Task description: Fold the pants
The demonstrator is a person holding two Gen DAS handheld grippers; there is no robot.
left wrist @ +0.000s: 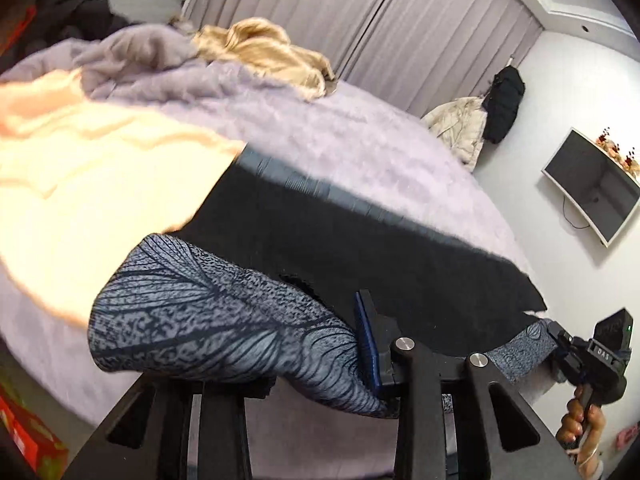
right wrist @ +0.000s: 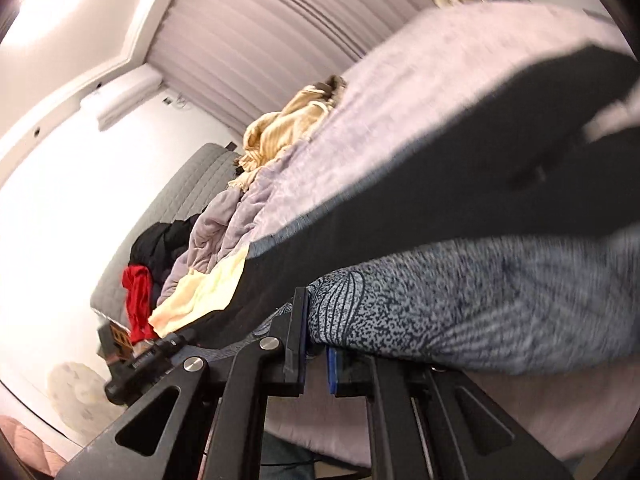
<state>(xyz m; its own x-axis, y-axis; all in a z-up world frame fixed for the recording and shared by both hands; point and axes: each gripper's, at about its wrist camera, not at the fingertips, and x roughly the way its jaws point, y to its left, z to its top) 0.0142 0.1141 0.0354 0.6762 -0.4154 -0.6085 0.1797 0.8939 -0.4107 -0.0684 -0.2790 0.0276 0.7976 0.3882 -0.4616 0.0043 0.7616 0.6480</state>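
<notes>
You have both the left gripper (left wrist: 370, 354) and right gripper (right wrist: 316, 354) clamped on the patterned leggings (left wrist: 208, 312), stretched over the near edge of the lilac bed (left wrist: 360, 152), likely to lay them flat.

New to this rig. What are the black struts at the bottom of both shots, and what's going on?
No robot arm here: a person holds a two-finger gripper in each hand, and each gripper carries a fisheye camera that looks along its fingers. The black struts are the gripper's own frame.

In the left wrist view, the left gripper is shut on the grey-blue leaf-patterned pants. At far right, the person's hand holds the right gripper's handle.

In the right wrist view, the right gripper pinches the same pants at another spot.

The pants are partly raised over the fluffy lilac bed cover. A black garment, a pale yellow blanket and a tan crumpled cloth also lie there.
</notes>
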